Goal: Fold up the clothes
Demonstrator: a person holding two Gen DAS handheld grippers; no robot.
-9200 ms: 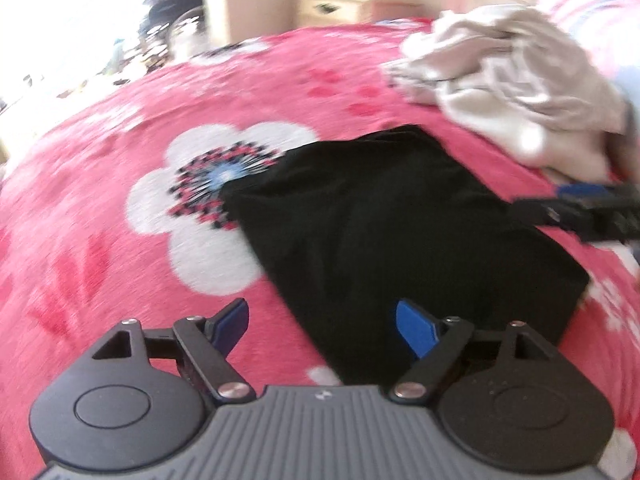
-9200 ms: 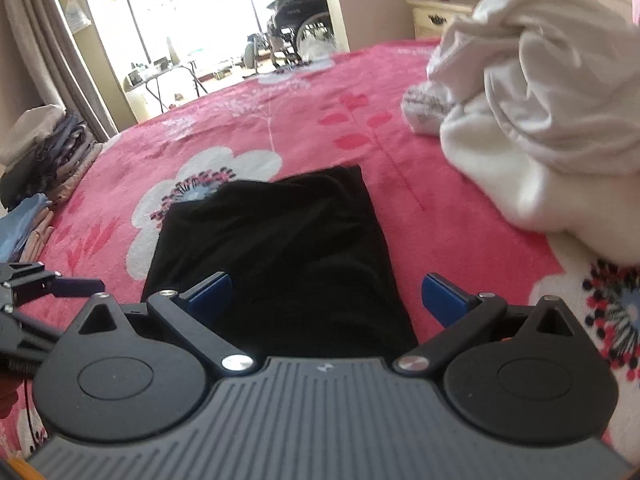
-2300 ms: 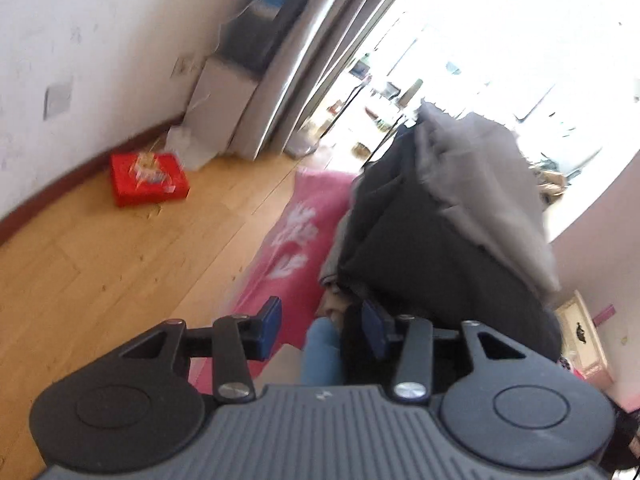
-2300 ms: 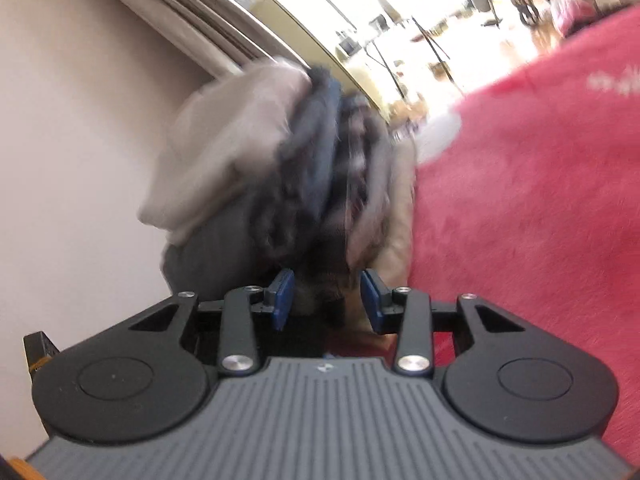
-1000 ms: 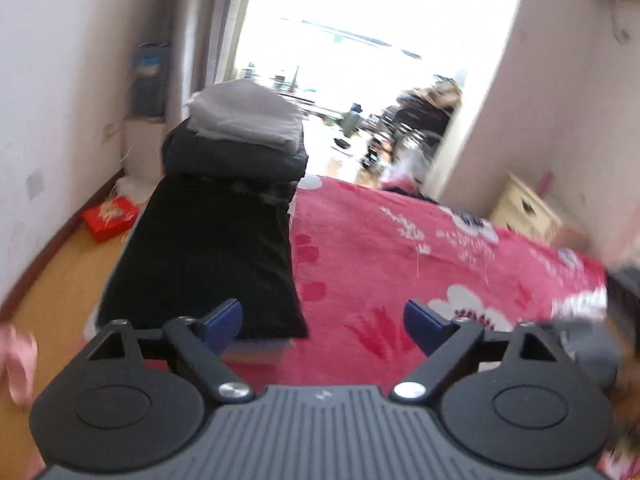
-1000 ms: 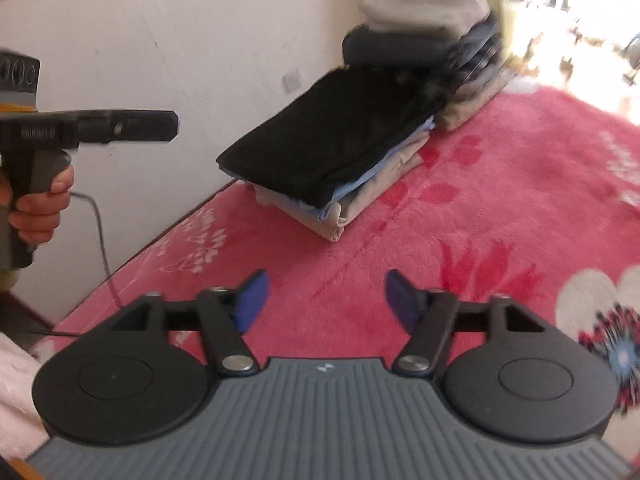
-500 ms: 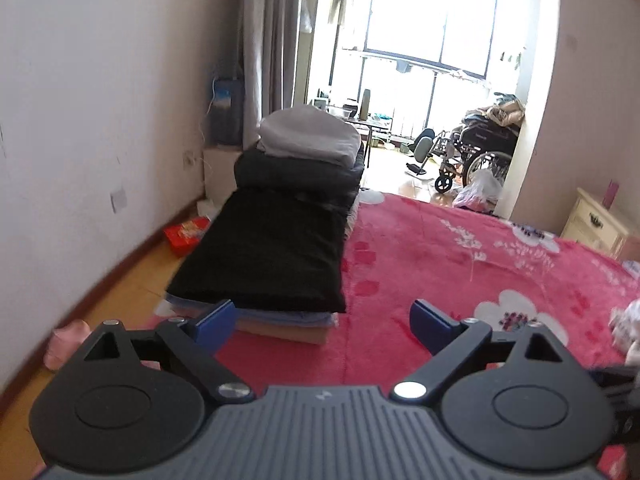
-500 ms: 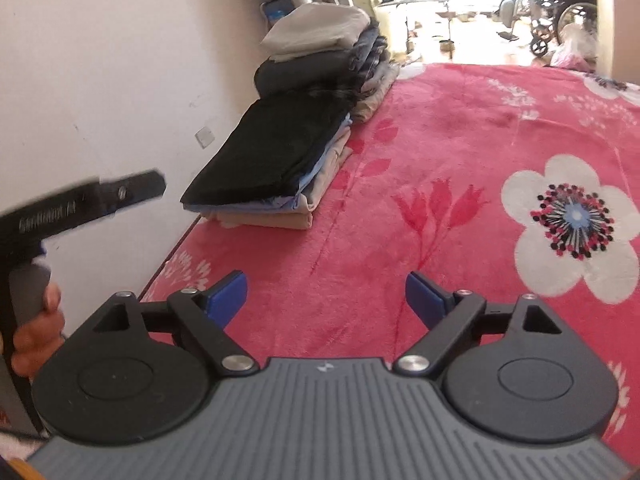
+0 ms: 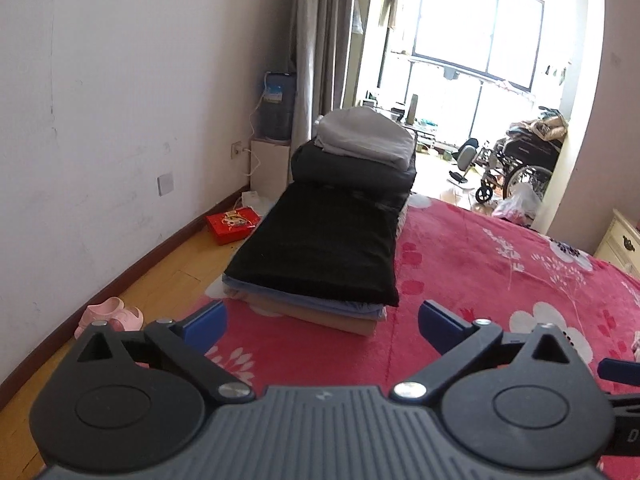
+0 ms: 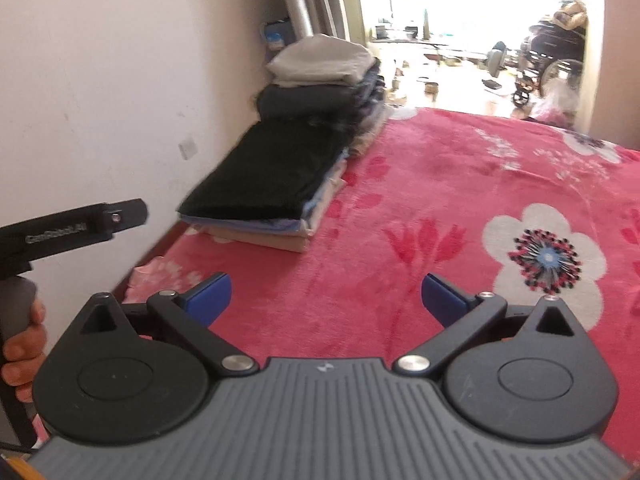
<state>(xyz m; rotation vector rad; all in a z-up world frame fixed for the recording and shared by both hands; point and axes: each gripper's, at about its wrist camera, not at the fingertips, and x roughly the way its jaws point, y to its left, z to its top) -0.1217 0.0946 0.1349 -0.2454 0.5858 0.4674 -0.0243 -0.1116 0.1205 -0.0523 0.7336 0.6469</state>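
Observation:
A folded black garment point(image 9: 324, 244) lies on top of a low stack of folded clothes at the left edge of the red flowered bed point(image 9: 500, 280). It also shows in the right wrist view point(image 10: 268, 176). Behind it stands a taller stack topped by a grey folded piece point(image 9: 364, 136). My left gripper point(image 9: 322, 322) is open and empty, a short way back from the stack. My right gripper point(image 10: 326, 294) is open and empty over the blanket point(image 10: 440, 208). The left tool's body point(image 10: 72, 228) shows at the left of the right wrist view.
A white wall point(image 9: 100, 120) runs along the left, with wooden floor, a red box point(image 9: 232, 224) and pink slippers point(image 9: 110, 314) beside the bed. A wheelchair point(image 9: 520, 168) stands by the bright window. A cream nightstand point(image 9: 622, 240) is at the far right.
Both grippers carried the black garment from the bed's middle to the low stack, let go of it, opened and drew back. In the last half second both views pulled back slightly.

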